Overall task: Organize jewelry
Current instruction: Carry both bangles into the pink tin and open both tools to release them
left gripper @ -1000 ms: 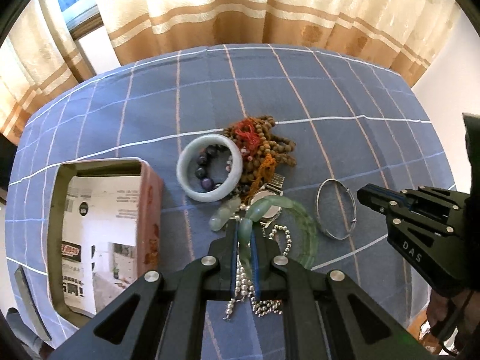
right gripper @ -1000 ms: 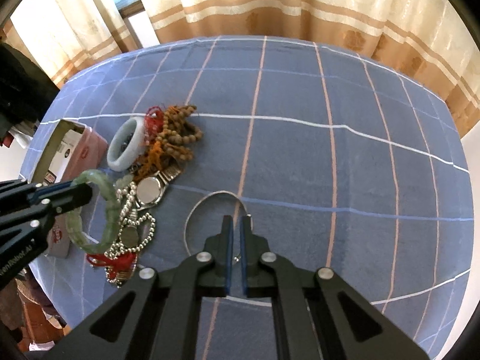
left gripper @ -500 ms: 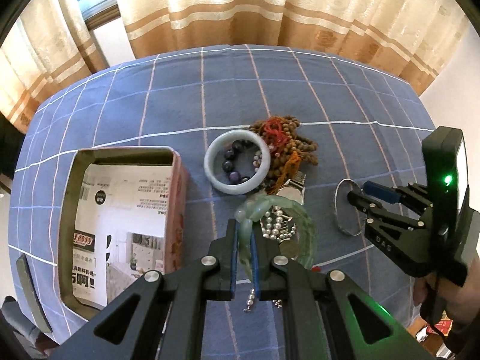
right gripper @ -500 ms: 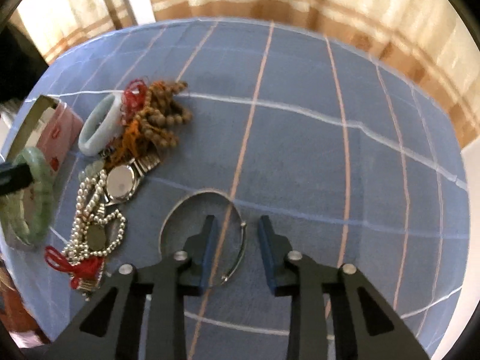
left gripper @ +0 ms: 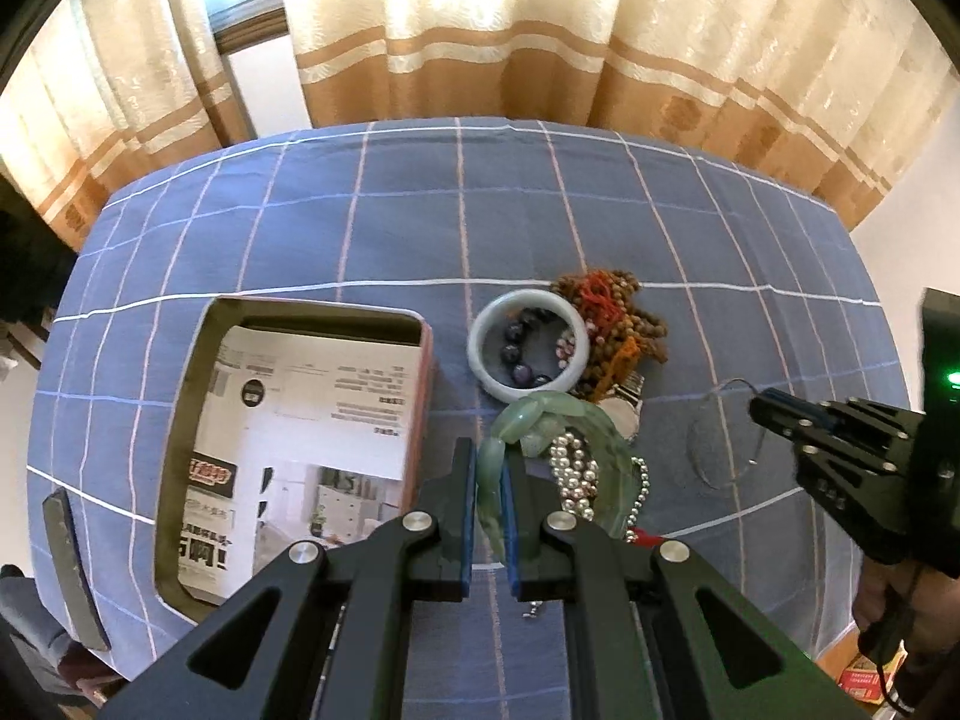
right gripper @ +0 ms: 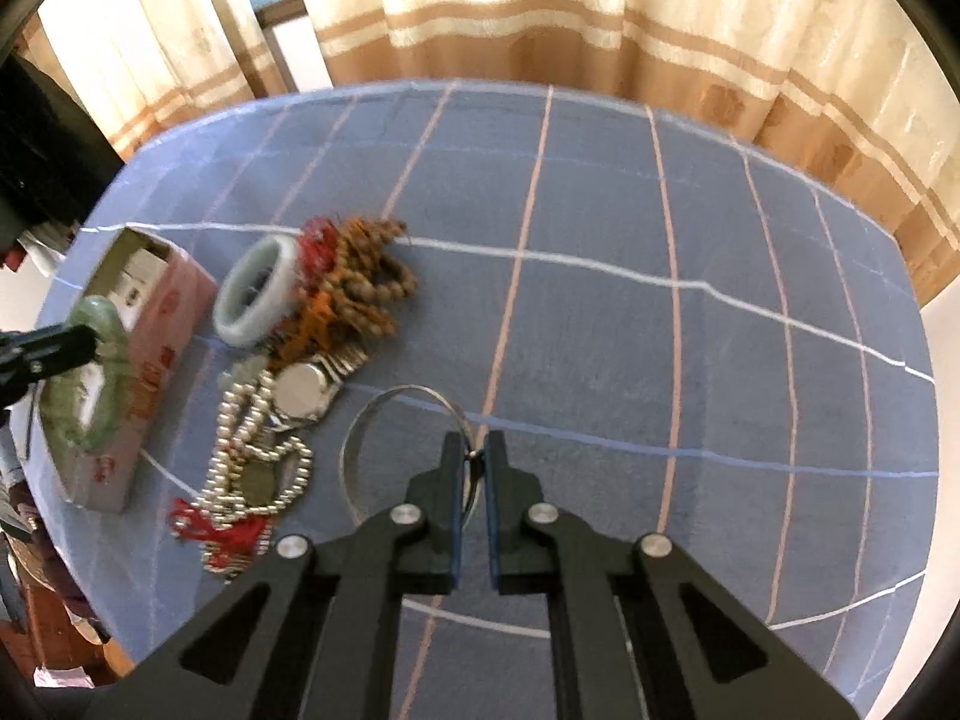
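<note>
My left gripper (left gripper: 487, 468) is shut on a green jade bangle (left gripper: 606, 438) and holds it above the table, beside the open pink box (left gripper: 198, 372). In the right wrist view the green jade bangle (right gripper: 102, 384) hangs over the box (right gripper: 174, 306). My right gripper (right gripper: 473, 450) is shut on a thin silver wire bangle (right gripper: 384, 402) and lifts it off the cloth. On the blue checked cloth lie a pale jade bangle (left gripper: 480, 336) with dark beads inside, brown wooden beads (left gripper: 630, 312), a watch (right gripper: 303, 387) and a silver bead chain (right gripper: 252, 426).
The box holds printed paper (left gripper: 312, 408). A dark flat object (left gripper: 66, 564) lies at the table's left edge. Curtains (left gripper: 480, 30) hang behind the table. The right gripper's body (left gripper: 870, 468) sits at the right of the left wrist view.
My left gripper has lifted the green bangle and carried it left toward the box. My right gripper opened around the silver bangle, then shut on it and raised it.
</note>
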Tool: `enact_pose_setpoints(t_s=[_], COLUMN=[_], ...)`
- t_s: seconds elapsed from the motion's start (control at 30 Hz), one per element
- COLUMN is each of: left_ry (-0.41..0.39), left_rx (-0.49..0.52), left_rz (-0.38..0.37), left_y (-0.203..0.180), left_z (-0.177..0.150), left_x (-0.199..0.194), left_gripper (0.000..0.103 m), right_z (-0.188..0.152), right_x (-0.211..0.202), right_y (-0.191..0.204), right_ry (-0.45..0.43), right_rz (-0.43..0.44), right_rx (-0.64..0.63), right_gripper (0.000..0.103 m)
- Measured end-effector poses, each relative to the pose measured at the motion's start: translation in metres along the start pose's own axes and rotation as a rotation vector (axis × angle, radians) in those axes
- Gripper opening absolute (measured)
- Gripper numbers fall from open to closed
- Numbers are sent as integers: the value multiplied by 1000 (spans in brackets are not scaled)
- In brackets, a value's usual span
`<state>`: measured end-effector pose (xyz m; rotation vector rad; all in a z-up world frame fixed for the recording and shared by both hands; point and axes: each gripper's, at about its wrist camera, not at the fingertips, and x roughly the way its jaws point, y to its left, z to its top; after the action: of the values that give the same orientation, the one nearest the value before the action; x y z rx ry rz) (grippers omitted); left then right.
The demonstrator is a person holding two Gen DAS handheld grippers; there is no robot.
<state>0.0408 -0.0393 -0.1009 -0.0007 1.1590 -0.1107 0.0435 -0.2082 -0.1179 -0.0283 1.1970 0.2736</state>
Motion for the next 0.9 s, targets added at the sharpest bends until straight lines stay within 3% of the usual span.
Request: enact_pose_setpoints(t_s=[0.33,0.9], left_ry=[-25,-24], left_rx=[-60,-112], left_rz=[39,102], left_y=[34,89], left_z=[-3,-9], left_x=[-13,-14], left_gripper=[7,7], right_z=[21,48], right_x=[-28,-18], right_y=[42,127], right_ry=[-81,-101], right_rz=[56,154], right_rx=[-80,-191], right_gripper=[8,8])
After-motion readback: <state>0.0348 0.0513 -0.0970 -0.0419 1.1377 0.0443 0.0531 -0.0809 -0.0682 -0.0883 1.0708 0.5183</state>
